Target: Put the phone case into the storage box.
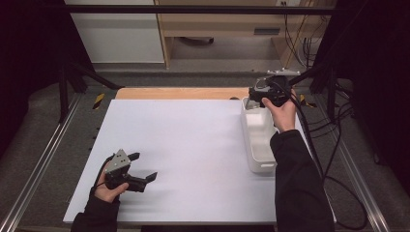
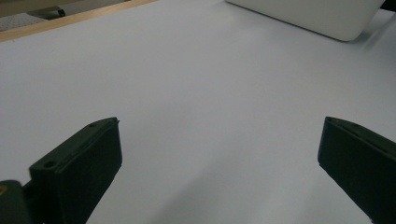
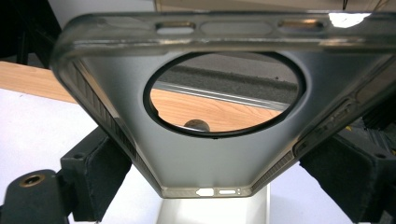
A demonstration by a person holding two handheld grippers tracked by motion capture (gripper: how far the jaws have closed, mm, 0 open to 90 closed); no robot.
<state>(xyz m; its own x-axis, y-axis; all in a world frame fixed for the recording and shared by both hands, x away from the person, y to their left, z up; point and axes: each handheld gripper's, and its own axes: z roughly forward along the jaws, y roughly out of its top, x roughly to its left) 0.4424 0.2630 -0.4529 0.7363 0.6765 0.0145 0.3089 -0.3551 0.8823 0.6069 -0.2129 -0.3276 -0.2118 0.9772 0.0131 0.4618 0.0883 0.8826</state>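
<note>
in the lower left of the high view, the left hand-held gripper (image 1: 144, 166) rests on the white tabletop (image 1: 183, 145) with its jaws spread wide and nothing between them. in the upper right, the right hand-held gripper (image 1: 256, 94) hangs over the far end of a white bin (image 1: 261, 166). the right gripper view shows its jaws pinching the two long sides of a translucent grey phone case (image 3: 205, 158) with a large round camera opening, held above the bin.
</note>
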